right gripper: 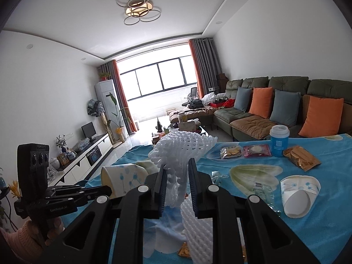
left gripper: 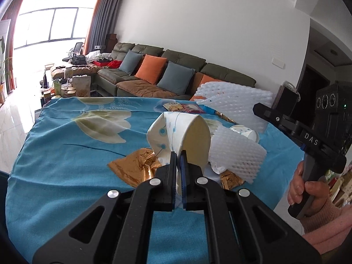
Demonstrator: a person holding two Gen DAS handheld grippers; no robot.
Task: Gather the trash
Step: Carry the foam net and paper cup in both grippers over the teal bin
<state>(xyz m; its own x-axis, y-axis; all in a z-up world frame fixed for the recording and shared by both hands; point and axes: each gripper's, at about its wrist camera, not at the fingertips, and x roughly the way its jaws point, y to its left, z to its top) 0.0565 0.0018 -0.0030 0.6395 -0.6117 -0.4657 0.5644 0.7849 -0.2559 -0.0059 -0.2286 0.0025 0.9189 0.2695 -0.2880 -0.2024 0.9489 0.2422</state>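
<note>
My left gripper point(left gripper: 178, 157) is shut on the rim of a crushed white paper cup point(left gripper: 176, 132) with blue dots, held tilted just above the blue floral tablecloth point(left gripper: 66, 154). The right wrist view shows that same cup point(right gripper: 123, 176) at the tips of the left gripper point(right gripper: 107, 190). My right gripper point(right gripper: 177, 165) is shut on a white foam net sleeve point(right gripper: 182, 149), raised over the table. From the left wrist view this net point(left gripper: 233, 101) hangs at the right gripper point(left gripper: 256, 109). A gold foil wrapper point(left gripper: 132, 167) and a second foam net point(left gripper: 235, 154) lie under the cup.
On the cloth lie another crushed paper cup point(right gripper: 299, 195), a clear plastic wrapper point(right gripper: 259, 187), a gold packet point(right gripper: 301, 157), two snack packets point(right gripper: 231, 151) and an upright blue lidded cup point(right gripper: 279, 140). A sofa point(right gripper: 253, 118) with cushions stands behind. A hand point(left gripper: 308, 189) grips the right handle.
</note>
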